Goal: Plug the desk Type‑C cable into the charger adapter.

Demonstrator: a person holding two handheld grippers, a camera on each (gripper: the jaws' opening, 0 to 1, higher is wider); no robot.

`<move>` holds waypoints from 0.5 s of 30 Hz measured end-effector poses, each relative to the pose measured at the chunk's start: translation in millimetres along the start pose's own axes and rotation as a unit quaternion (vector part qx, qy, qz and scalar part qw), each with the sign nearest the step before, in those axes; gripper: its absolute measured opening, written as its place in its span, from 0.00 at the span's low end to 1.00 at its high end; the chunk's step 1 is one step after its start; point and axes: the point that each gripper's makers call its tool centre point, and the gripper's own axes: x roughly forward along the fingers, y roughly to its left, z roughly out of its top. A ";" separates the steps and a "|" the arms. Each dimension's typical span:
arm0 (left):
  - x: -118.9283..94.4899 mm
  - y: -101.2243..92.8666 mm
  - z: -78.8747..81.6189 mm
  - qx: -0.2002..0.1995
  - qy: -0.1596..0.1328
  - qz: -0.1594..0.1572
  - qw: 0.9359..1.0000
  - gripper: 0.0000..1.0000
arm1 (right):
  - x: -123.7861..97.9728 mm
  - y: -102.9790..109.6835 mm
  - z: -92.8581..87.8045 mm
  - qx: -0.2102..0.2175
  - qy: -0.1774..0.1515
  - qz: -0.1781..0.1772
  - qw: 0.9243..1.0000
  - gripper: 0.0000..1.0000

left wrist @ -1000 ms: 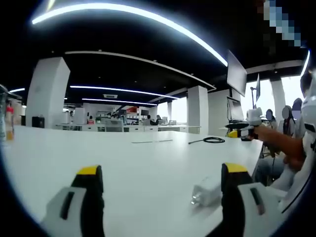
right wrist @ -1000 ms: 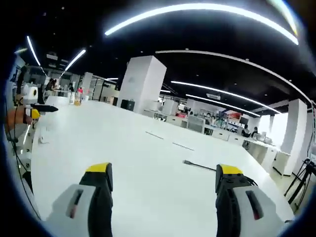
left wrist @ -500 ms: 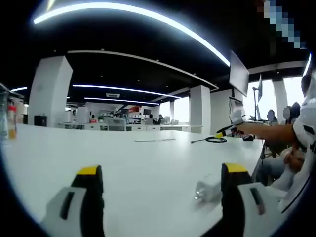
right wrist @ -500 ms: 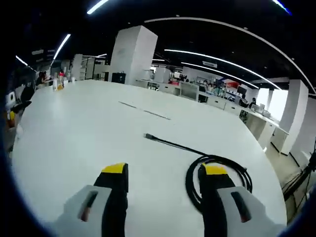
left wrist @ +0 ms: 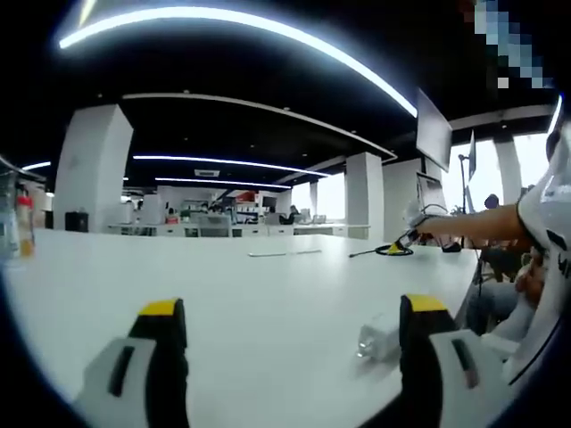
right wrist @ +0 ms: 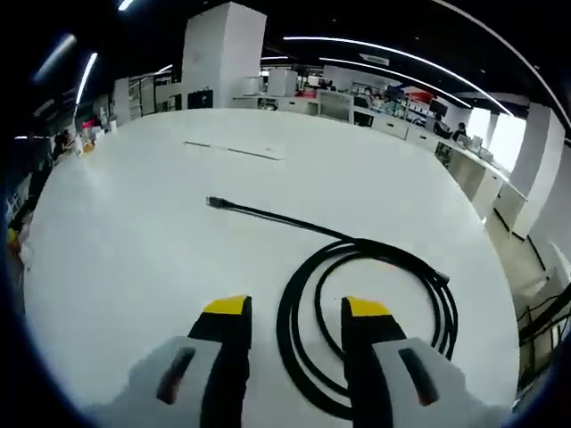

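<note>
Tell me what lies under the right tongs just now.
Under the right tongs, part of the coiled black cable lies on the white desk; its straight end runs away from them. The strands right beneath the two jaws are covered.

Black cable [right wrist: 375, 267] lies coiled; white adapter [left wrist: 378, 341] rests on desk [left wrist: 268, 294]

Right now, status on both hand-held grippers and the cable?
Right hand-held gripper open over coiled black cable. Left hand-held gripper open, empty, white charger adapter beside its right jaw. No obstruction seen.
</note>
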 end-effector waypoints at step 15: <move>-3.5 2.2 0.2 0.000 0.003 0.002 1.000 0.98 | -1.7 8.2 -9.4 0.025 0.019 0.017 0.999 0.16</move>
